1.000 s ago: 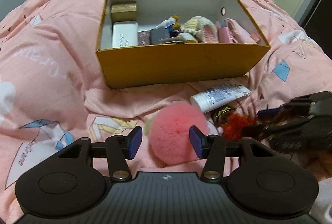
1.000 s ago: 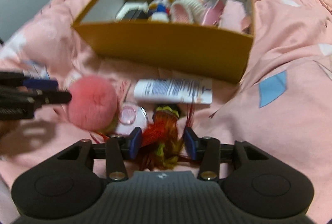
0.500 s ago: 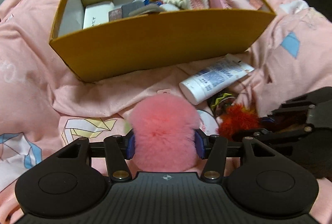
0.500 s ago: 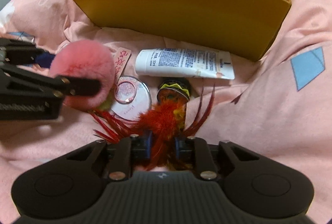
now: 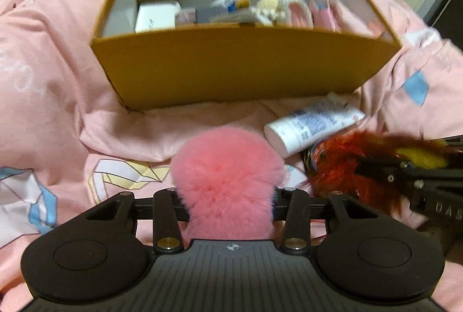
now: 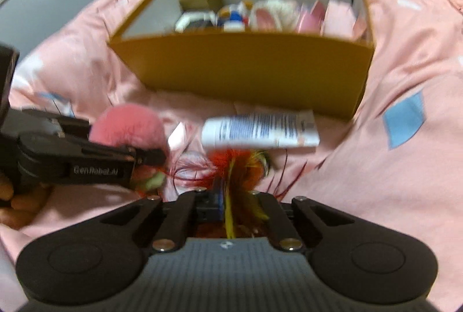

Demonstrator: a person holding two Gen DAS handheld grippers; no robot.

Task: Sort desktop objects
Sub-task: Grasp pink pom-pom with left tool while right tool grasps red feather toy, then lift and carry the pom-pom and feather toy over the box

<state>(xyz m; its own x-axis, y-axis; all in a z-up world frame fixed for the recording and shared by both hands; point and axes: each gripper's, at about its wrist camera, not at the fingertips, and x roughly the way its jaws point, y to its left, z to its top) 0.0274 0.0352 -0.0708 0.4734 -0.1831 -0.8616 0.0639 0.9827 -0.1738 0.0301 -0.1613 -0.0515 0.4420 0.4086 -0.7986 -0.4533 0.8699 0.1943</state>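
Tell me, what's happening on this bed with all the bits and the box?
A person is tidying loose items using a two-finger tool in each hand. The left tool is closing on a pink pompom; the right tool is shut on a red feather toy. A white tube lies on the pink duvet before the part-filled yellow box.

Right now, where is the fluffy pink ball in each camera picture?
Left wrist view: the fluffy pink ball is bottom centre, inside the closing left gripper.
Right wrist view: the ball is at mid-left, in that gripper coming from the left.
Shared landmark: the yellow box behind it.
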